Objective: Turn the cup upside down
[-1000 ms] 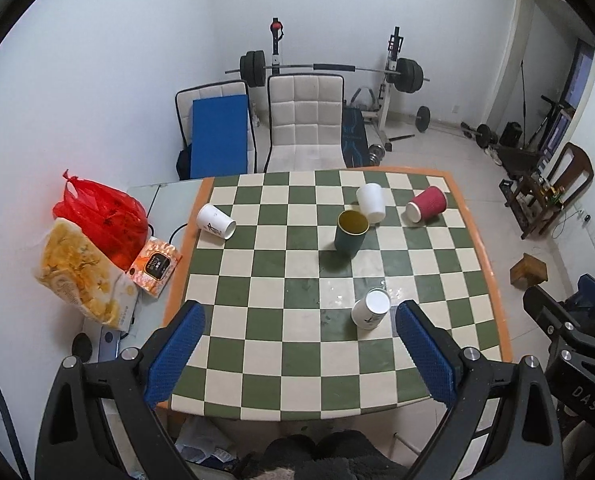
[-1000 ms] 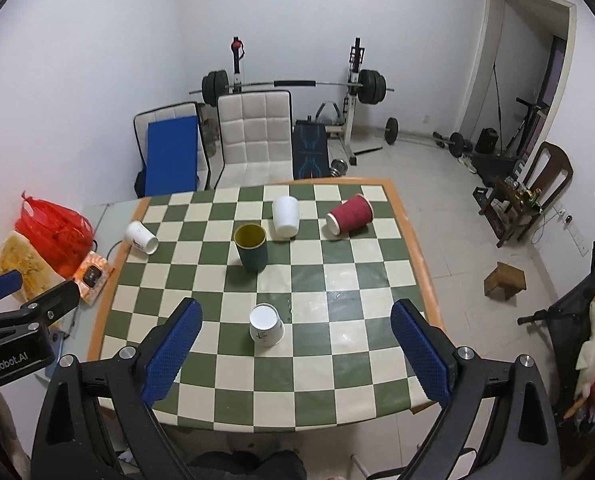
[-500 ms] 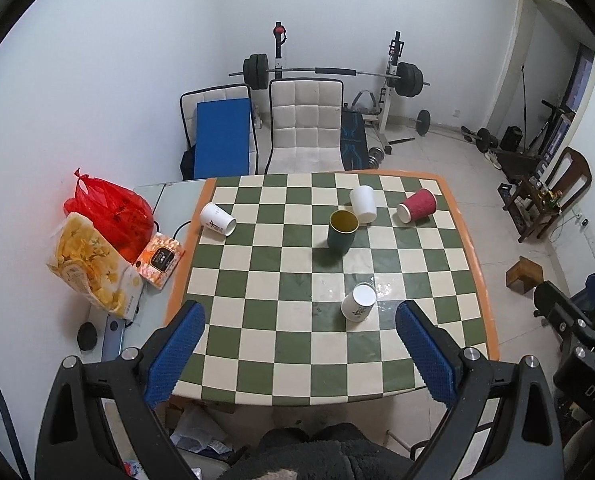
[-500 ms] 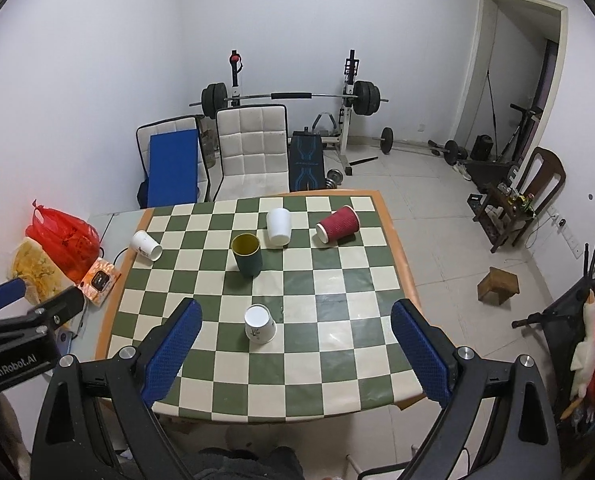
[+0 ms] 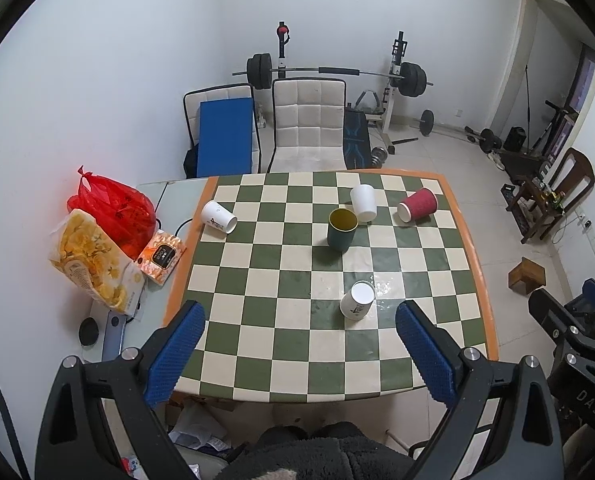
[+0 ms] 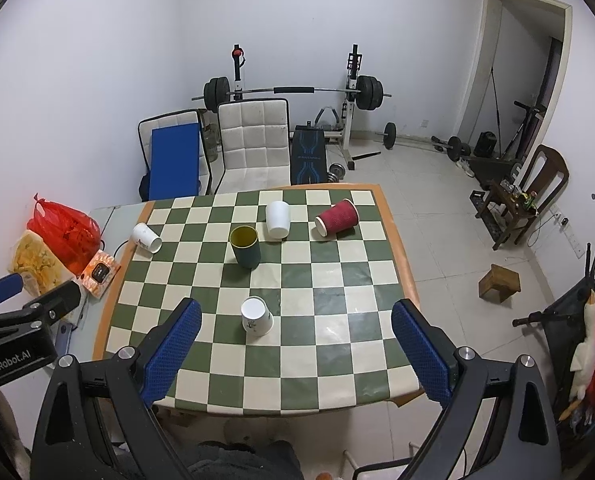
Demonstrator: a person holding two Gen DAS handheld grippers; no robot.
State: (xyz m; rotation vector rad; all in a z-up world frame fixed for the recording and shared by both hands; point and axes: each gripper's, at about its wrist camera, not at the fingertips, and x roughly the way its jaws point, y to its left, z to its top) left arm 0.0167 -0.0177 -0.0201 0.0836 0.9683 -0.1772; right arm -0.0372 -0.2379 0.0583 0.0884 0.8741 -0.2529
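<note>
Checkerboard-topped table with orange border [image 5: 485,280], seen from above its near edge by both wrist cameras. Beside the table's left edge, on a lower grey surface: a red plastic bag [image 5: 115,210], a yellow-printed packet [image 5: 91,266] and a small orange box [image 5: 162,255]. On the table, left to right: a white paper cup with a printed mark [image 5: 218,217] lying on its side at the left edge, toward the far left corner; a dark green cup with a yellow interior [image 5: 341,229] standing upright, mouth up, in the far half near the centre line; a plain white cup [image 5: 363,202] just beyond and to the right of it, base up; a second white printed paper cup [image 5: 357,300] standing base up in the near half, right of centre, on a wet-looking patch; a red ribbed paper cup [image 5: 417,205] lying on its side near the far right corner, mouth toward the left. The left gripper [image 5: 300,338] and the right gripper [image 6: 296,336] are both held above the near edge, jaws spread wide with nothing between the blue pads, well apart from every cup. Behind the far edge stand two white padded chairs [image 5: 308,128] and a barbell rack [image 5: 337,74].
</note>
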